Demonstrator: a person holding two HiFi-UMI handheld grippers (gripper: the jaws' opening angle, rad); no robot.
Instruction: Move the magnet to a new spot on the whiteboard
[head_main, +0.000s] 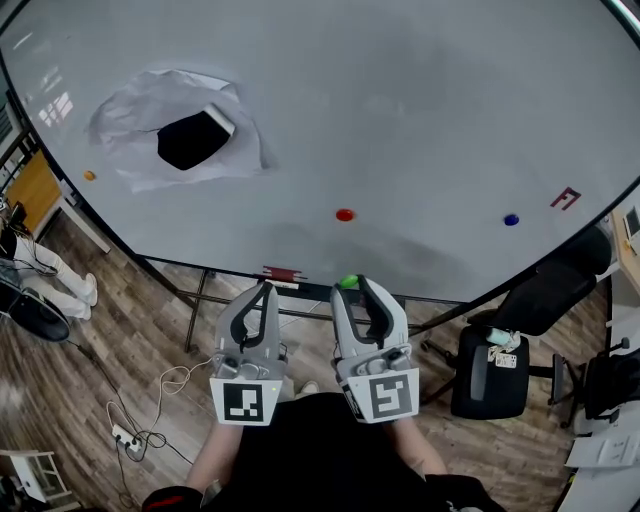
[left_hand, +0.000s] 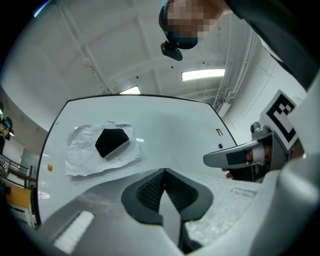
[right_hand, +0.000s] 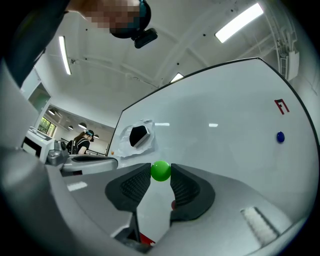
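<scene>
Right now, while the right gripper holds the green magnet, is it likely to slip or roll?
The green magnet looks round and smooth, so it may slip: the right gripper pinches it only at the jaw tips. It looks small, so probably light. Released off the whiteboard, it would likely roll.

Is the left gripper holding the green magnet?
No, the right gripper pinches the green magnet; the left gripper is shut and empty.

Crumpled paper (head_main: 170, 125) under black eraser (head_main: 193, 140), black office chair (head_main: 475, 385), power strip (head_main: 125, 437), wooden floor (head_main: 80, 370)

Bright ceiling lights (left_hand: 202, 75), fisheye-warped edges
</scene>
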